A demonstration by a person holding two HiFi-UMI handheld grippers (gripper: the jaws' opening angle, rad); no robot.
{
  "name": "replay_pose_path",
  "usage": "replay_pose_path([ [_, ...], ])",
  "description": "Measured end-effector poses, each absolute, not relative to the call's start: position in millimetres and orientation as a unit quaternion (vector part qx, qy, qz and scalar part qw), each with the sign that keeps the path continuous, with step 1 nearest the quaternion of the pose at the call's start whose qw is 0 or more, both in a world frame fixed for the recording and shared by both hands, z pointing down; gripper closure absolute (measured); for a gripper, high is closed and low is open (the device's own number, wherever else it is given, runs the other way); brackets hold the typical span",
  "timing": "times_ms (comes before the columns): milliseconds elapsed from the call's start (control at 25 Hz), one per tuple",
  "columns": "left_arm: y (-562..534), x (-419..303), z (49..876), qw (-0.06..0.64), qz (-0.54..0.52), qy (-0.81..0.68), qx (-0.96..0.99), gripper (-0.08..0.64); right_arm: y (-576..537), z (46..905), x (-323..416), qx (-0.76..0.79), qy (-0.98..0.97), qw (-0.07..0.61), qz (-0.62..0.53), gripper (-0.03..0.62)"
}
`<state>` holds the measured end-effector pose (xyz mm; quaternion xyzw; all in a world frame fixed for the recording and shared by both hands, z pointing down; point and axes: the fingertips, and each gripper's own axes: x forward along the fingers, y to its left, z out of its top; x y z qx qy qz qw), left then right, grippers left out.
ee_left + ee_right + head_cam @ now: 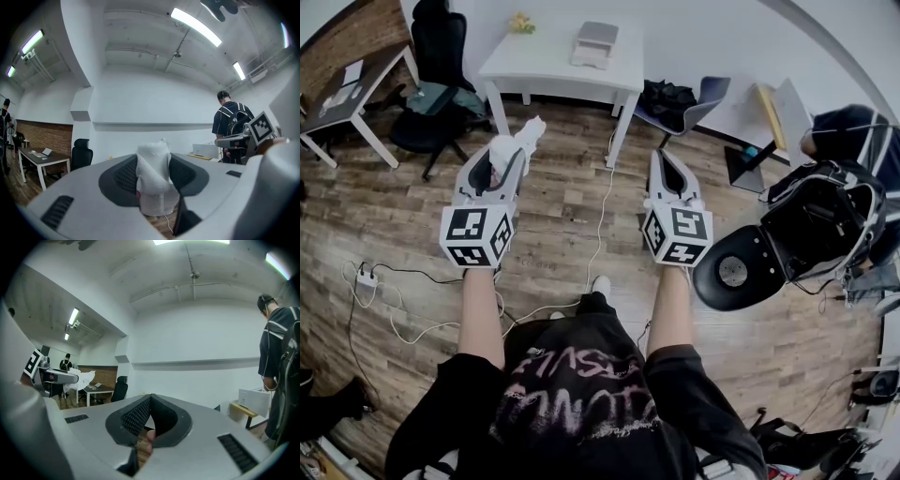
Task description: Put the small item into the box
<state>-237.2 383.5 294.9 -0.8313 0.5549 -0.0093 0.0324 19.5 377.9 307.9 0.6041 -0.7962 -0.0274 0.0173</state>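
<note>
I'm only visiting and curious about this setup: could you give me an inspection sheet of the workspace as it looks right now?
Surface: white table ahead; wooden floor below.
Job's things: white wrapped item in the left tool; pale box on the table.
Clutter: small yellow thing on the table.
Tools: left tool shut on the item; right tool shut, empty.
Cables: white cable and power strip on the floor.
Surroundings: black office chair, dark desk, another person.
</note>
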Motion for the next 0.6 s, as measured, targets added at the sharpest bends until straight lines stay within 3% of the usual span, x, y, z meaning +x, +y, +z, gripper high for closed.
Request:
replay_pose_path([
  [600, 324.5, -213.2, 309.4, 0.022, -0.022, 0.554, -0.832, 0.377, 320.0, 320.6, 38.4, 0.596, -0.802, 0.024, -0.027, 0.581],
])
